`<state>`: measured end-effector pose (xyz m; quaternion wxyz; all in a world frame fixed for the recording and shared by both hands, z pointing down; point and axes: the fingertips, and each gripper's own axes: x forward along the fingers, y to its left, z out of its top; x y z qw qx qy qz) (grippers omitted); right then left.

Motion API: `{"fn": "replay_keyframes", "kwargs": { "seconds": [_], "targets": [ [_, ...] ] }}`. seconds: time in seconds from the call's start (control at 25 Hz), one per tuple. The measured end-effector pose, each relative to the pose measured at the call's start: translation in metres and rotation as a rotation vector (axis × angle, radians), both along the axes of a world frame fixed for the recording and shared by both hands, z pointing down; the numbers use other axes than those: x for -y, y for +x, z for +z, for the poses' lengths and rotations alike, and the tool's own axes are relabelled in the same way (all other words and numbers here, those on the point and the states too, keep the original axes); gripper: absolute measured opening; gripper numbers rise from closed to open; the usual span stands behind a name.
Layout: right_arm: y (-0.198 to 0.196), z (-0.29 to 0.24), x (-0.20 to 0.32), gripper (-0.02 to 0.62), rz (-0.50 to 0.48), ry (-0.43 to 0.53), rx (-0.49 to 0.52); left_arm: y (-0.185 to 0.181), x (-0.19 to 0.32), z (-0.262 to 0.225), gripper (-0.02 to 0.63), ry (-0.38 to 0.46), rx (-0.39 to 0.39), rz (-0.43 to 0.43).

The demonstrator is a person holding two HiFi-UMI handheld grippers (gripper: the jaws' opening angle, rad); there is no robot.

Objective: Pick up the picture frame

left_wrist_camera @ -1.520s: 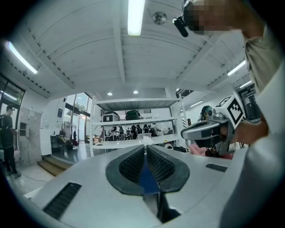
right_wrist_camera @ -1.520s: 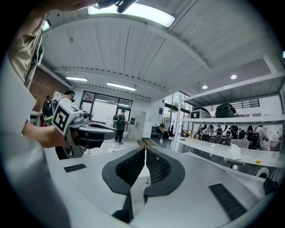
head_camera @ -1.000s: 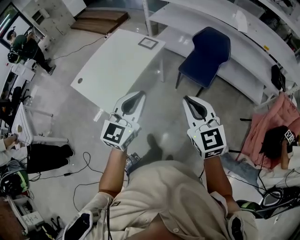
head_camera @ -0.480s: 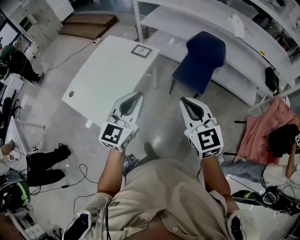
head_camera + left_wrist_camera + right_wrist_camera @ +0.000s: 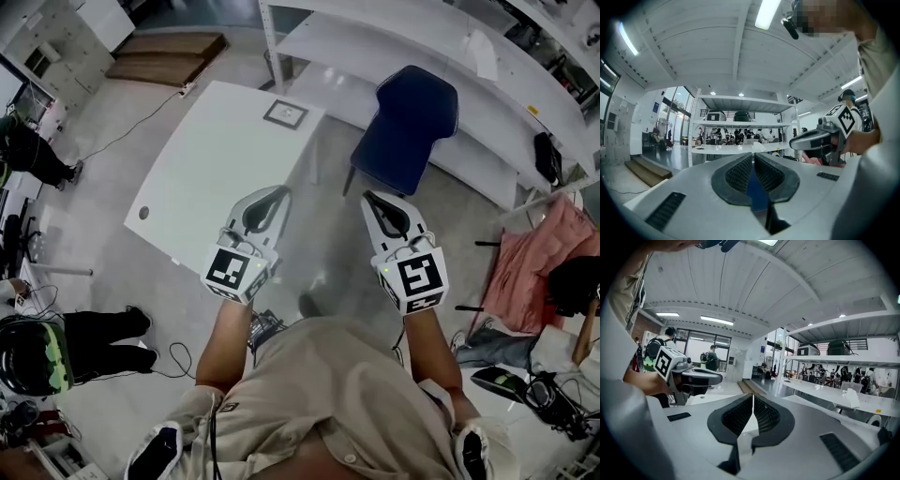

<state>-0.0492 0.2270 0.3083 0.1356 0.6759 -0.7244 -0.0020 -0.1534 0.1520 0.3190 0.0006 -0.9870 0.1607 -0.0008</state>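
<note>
Left claw [image 5: 280, 191], right claw [image 5: 371, 198] closed; picture frame [image 5: 285, 113] distant.

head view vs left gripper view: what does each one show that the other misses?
Head view only: the picture frame, lying flat at the far corner of the white table, well ahead of both grippers.

Left gripper view only: the ceiling light, and a close look along the left hand-held gripper, its jaws together with nothing gripped.

Both: the right hand-held gripper, held beside the left one, and the white shelving beyond the table.
</note>
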Motion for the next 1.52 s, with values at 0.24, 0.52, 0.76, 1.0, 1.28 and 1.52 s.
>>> {"fn": "replay_keyframes", "kwargs": {
  "seconds": [0.24, 0.52, 0.76, 1.0, 1.28, 1.52],
  "targets": [
    [0.001, 0.002, 0.029, 0.028, 0.000, -0.005, 0.001, 0.002, 0.031, -0.002, 0.028, 0.001, -0.011, 0.003],
    [0.030, 0.002, 0.056, 0.028, -0.016, -0.010, 0.000, 0.026, 0.055, 0.003, 0.028, -0.016, 0.000, -0.017],
    [0.067, 0.012, 0.092, 0.028, -0.080, -0.014, 0.018, 0.060, 0.085, 0.008, 0.028, -0.014, 0.013, -0.080],
    [0.126, 0.007, 0.131, 0.028, -0.151, -0.003, 0.027, 0.111, 0.117, 0.008, 0.028, -0.019, 0.029, -0.155],
    [0.191, 0.013, 0.165, 0.028, -0.219, -0.011, 0.042, 0.174, 0.140, 0.015, 0.028, -0.047, 0.043, -0.218],
    [0.227, 0.015, 0.185, 0.028, -0.271, -0.012, 0.051, 0.206, 0.155, 0.018, 0.028, -0.053, 0.062, -0.273]
  ]
}}
